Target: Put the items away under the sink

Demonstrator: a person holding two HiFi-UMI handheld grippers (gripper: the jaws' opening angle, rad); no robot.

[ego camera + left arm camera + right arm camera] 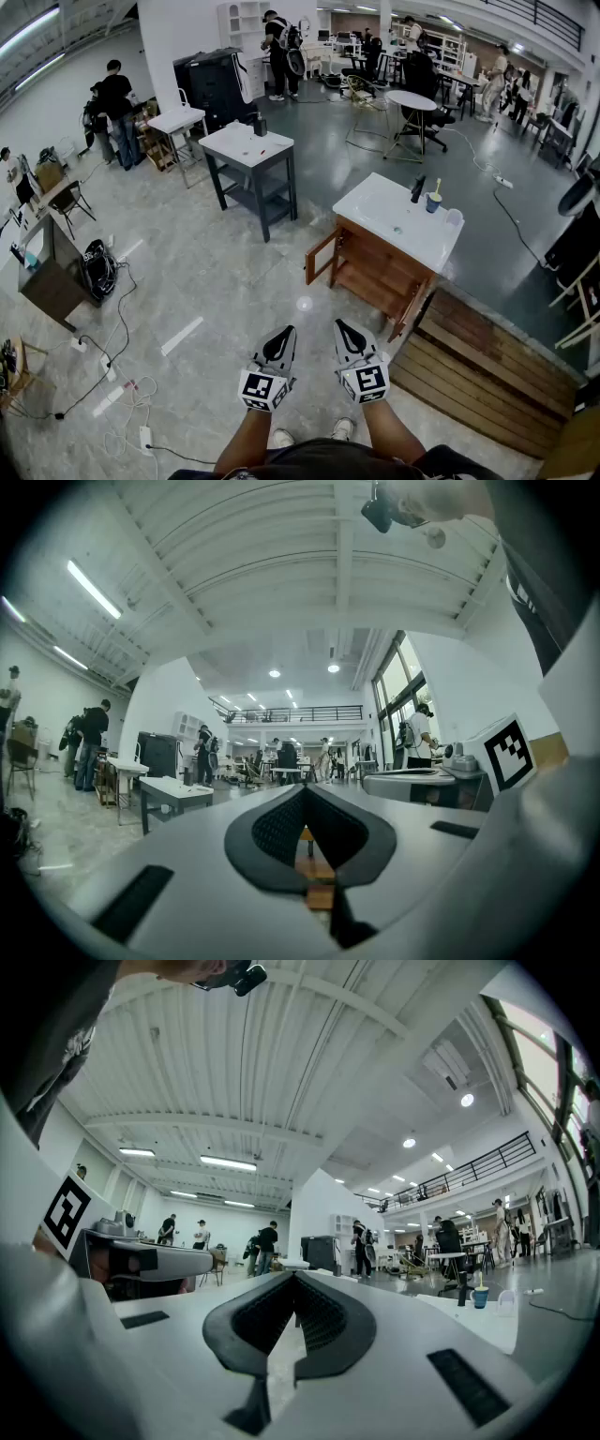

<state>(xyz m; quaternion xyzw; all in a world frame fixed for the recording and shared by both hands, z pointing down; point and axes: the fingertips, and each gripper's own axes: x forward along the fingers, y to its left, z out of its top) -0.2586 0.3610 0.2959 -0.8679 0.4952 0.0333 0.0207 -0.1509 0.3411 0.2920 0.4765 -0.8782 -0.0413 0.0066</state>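
- At the far left of the head view a dark low cabinet (52, 281) stands with a black bag (98, 267) just beside it; cables (112, 375) trail over the grey floor toward the lower left.
- Left of centre, in the upper half, a grey table (251, 150) with a white top stands well apart from the sink.
- At lower centre the left gripper (284, 334) is held level. Its own view shows the 2 jaws closed tip to tip with nothing between them.
- Just beside it, to the right, the right gripper (346, 328) is also held level. Its 2 jaws are closed as well, tips together and empty.
- Below the grippers, at the bottom edge, the person's 2 shoes (281, 438) show on the floor.
- Right of centre stands the sink cabinet (375, 272): a wooden body under a white top, with both of its doors swung open. It lies beyond the grippers, apart from both.
- On the white top, toward its far right end, a black faucet (417, 189) stands upright.
- Just right of the faucet sits a blue cup (433, 202) with something thin and pale sticking up out of it.
- Near the top's right corner sits a clear container (454, 217), close to the cup.
- At the lower right a wooden platform (478, 375) lies on the floor beside the cabinet.
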